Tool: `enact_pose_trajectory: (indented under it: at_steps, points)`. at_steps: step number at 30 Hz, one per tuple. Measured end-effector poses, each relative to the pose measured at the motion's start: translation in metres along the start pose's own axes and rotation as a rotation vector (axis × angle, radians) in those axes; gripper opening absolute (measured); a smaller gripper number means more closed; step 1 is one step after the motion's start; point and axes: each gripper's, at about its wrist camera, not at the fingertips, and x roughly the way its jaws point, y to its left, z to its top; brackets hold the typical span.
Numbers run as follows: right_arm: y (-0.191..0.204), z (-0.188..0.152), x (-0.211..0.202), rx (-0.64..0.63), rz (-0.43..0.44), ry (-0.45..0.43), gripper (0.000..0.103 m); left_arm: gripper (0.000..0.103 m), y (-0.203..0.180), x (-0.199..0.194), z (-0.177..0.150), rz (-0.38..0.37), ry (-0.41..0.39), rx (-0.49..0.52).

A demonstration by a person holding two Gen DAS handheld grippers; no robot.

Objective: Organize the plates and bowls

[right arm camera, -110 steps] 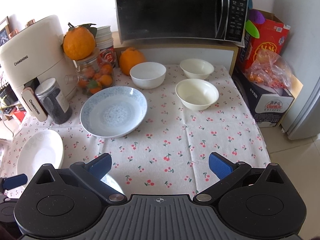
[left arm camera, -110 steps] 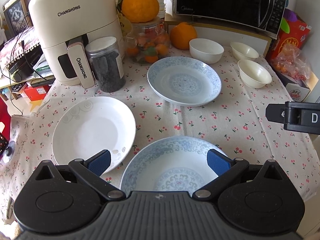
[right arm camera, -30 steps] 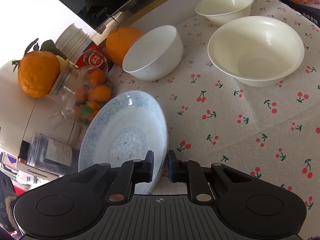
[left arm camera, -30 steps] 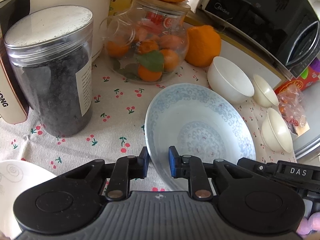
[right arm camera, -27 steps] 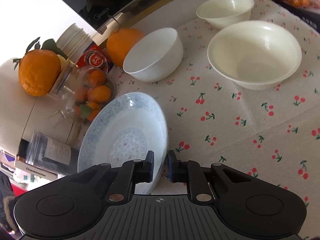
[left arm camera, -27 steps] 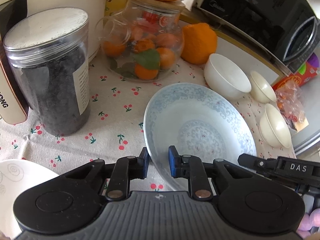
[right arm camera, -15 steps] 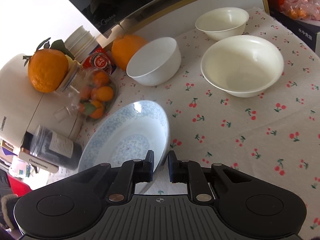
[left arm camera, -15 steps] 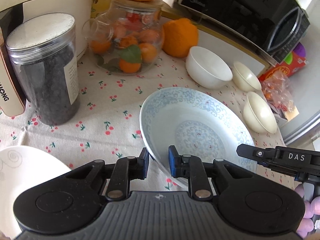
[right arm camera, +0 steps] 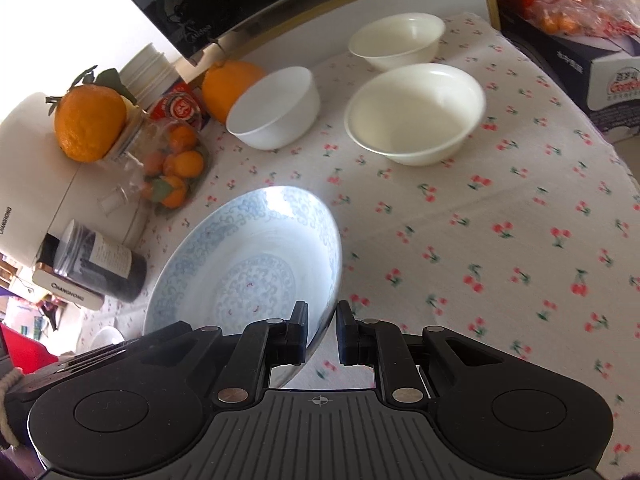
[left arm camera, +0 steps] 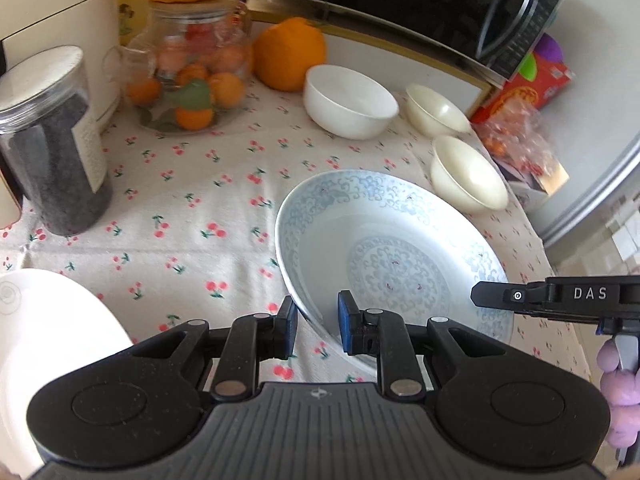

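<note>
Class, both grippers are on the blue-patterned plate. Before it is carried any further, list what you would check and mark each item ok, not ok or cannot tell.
1. Left gripper shut on the blue-patterned plate at its near rim: ok.
2. Right gripper shut on the opposite rim: ok.
3. Plate level: not ok, it tilts in both views.
4. Plate empty, nothing to spill: ok.
5. Plate lifted off the cherry-print tablecloth: cannot tell.
6. Held plate apart from the large cream bowl and the white bowl: ok.
</note>
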Motion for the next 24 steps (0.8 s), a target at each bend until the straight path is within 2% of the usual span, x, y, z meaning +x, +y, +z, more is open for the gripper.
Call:
enact_pose_trajectory:
  at_steps: [12,24]
  points:
    - [-0.023,-0.009,-0.011,0.03,-0.051,0.05,0.015,0.02,-0.026,0.004,-0.014,-0.025,0.055,0.101]
    - [-0.032,-0.014,0.0,0.045,-0.092,0.096,0.015,0.02,-0.034,0.012,-0.021,-0.005,0.104,0.164]
